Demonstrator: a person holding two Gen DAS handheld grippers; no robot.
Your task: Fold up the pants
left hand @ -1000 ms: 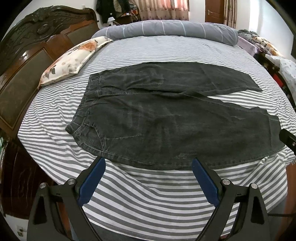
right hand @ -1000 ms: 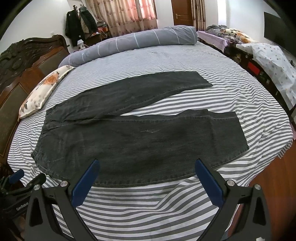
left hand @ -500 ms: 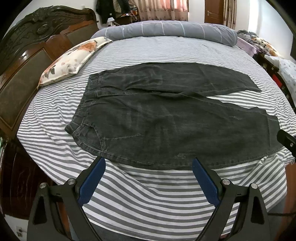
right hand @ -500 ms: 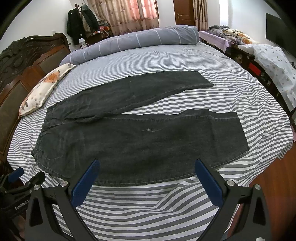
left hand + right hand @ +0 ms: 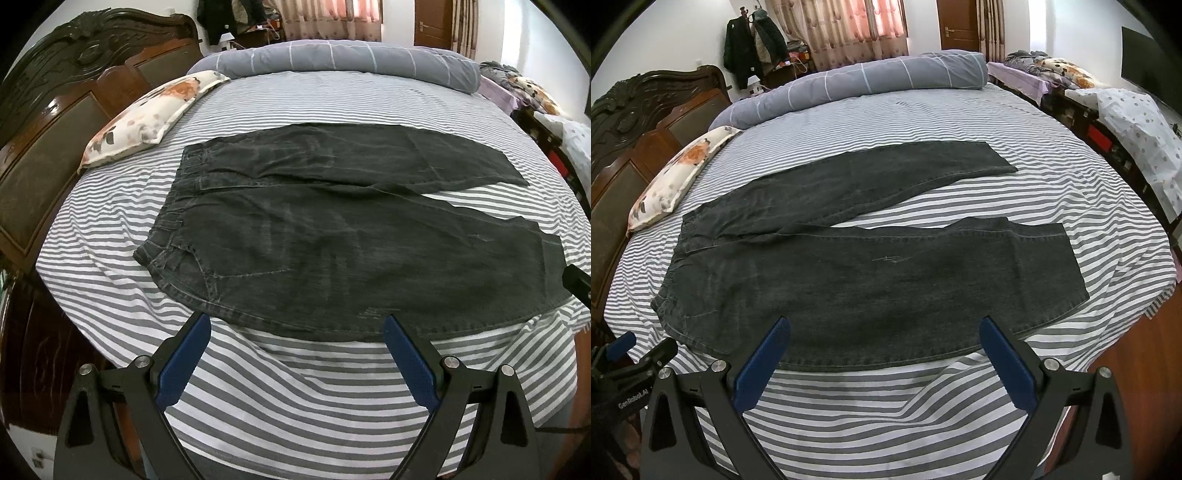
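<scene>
I see the dark pants (image 5: pixel 332 236) lying flat on the striped bed (image 5: pixel 295 387), waistband at the left, legs spread apart toward the right. My left claw (image 5: pixel 295 332) hangs wide open and empty at the near edge of the near leg. My right claw (image 5: pixel 884 334) is likewise spread wide, holding nothing. A floral pillow (image 5: pixel 147 114) sits far left.

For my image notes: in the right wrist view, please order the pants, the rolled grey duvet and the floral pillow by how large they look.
1. pants, clearly largest
2. rolled grey duvet
3. floral pillow
The duvet lies farthest from the camera, so its true size may be greater.
</scene>
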